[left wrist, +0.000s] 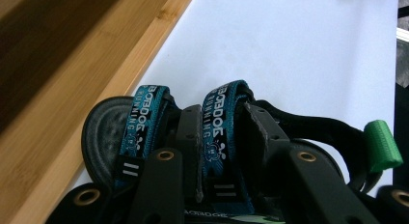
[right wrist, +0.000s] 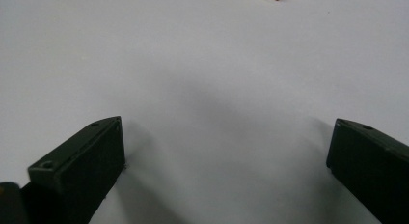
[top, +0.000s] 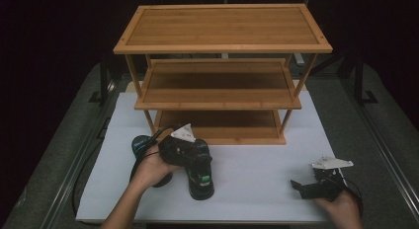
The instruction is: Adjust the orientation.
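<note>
- White surface with a bamboo shoe rack (top: 222, 81) at the back; both sandals (top: 200, 177) sit just in front of it.
- Left hand-held gripper (left wrist: 223, 151) pinching a blue sandal strap (left wrist: 219, 122), looks ready to lift toward the rack.
- Right hand-held gripper (right wrist: 226, 151) spread wide, holding nothing.

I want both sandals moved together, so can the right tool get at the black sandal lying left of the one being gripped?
Probably not directly. The right tool sits open far to the right, and the left tool, gripping the black sandal with teal straps, stands between it and the other black sandal.
</note>
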The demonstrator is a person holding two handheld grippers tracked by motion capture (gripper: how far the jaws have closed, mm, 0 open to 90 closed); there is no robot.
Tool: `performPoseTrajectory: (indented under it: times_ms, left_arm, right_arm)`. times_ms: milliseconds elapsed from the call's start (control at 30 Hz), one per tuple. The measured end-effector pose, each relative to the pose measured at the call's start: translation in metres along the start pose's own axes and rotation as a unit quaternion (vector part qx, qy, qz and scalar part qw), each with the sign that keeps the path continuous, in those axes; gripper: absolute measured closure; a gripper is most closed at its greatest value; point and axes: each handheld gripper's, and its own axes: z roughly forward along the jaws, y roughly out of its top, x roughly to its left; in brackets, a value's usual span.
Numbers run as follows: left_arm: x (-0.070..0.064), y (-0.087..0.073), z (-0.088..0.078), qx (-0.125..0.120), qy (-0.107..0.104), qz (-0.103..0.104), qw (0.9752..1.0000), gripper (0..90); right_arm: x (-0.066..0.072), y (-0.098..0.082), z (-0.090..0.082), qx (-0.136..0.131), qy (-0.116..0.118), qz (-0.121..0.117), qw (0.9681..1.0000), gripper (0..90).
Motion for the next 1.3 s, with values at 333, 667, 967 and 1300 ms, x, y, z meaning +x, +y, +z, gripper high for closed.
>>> performPoseTrajectory:
  times_ms: [333,667,967,1300]
  left_arm:
    - [0.000,0.010,0.004,0.009,-0.013,0.026,0.9995,69.8]
    - [0.001,0.011,0.009,0.007,-0.024,0.030,0.9993,69.7]
    - [0.001,0.004,-0.006,-0.014,-0.019,-0.008,0.9997,52.3]
    - [0.002,-0.013,-0.030,-0.023,0.009,-0.026,0.9994,41.2]
  right_arm:
    - [0.000,0.000,0.000,0.000,0.000,0.000,1.0000,0.0]
    - [0.000,0.000,0.000,0.000,0.000,0.000,1.0000,0.0]
    - [0.000,0.000,0.000,0.000,0.000,0.000,1.0000,0.0]
    - [0.000,0.000,0.000,0.001,0.000,-0.001,1.0000,0.0]
